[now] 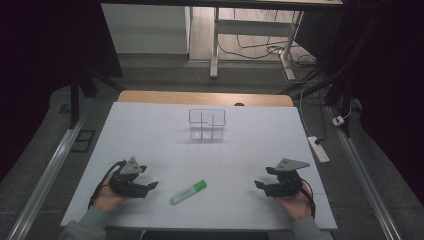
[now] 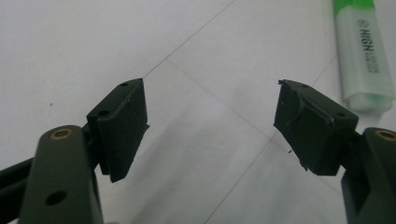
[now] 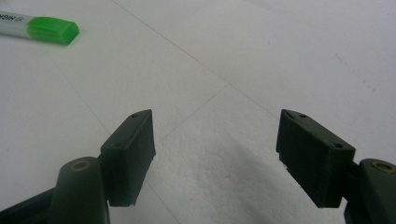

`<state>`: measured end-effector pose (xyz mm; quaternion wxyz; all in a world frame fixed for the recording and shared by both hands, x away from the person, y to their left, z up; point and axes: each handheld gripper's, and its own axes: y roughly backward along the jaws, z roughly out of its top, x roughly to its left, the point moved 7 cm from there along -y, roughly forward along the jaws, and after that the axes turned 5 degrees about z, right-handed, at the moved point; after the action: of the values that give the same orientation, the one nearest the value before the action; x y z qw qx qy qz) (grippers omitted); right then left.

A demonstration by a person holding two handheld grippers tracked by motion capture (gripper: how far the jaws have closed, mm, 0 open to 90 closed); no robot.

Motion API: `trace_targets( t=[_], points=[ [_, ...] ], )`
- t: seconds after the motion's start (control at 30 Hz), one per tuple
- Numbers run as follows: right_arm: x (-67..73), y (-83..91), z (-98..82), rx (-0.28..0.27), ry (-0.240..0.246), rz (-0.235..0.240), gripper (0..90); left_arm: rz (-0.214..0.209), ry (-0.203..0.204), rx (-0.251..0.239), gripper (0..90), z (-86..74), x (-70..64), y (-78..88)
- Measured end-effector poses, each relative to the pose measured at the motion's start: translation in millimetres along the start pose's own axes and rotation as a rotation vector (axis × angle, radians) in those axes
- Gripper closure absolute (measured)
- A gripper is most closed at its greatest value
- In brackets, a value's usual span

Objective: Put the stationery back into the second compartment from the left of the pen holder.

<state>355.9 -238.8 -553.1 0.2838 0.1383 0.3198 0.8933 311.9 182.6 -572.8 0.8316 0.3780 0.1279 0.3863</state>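
Both claws stand wide apart with nothing between their pads: the left gripper [image 1: 152, 185] rests low on the white table [image 1: 150, 130] at the person's left, the right gripper [image 1: 260, 184] opposite it, each pointing inward toward the middle. Between them, just beyond the near edge, lies the green highlighter [image 1: 188, 192], flat on its side and angled, its green cap end farther from the person and toward the right. It sits closer to the left gripper, just beside that claw's right pad in the left gripper view. A clean pick likely means squaring the jaws across the barrel's narrow width, near its middle, before closing. Farther back, well apart, stands the wire rack [image 1: 207, 124], its compartments empty.
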Motion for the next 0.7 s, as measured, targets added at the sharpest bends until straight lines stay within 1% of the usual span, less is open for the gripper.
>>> trace_targets(
  t=[0.03,0.1,0.27,0.37,0.53,0.7],
  points=[
    [0.0,0.0,0.2,-0.002,-0.003,-0.001,28.3,0.0,-0.009,0.004,25.8,3.5,-1.8,0.1],
    [-0.4,0.7,0.5,-0.004,-0.005,-0.004,28.3,-0.02,-0.023,0.014,25.8,11.1,-7.1,-0.3],
    [-1.5,1.6,0.4,-0.007,-0.009,-0.004,28.3,-0.057,-0.064,0.031,25.8,29.3,-19.3,-5.2],
    [-1.5,1.2,-0.1,-0.001,-0.008,-0.004,28.4,-0.069,-0.068,0.043,26.3,37.8,-22.7,-8.7],
    [-2.0,1.2,-0.2,-0.002,-0.011,-0.004,28.4,-0.094,-0.056,0.056,27.6,49.6,-27.6,-14.4],
    [-2.6,0.5,-0.4,0.001,-0.011,-0.007,28.4,-0.119,-0.069,0.083,28.7,57.8,-34.8,-19.4]
  ],
)
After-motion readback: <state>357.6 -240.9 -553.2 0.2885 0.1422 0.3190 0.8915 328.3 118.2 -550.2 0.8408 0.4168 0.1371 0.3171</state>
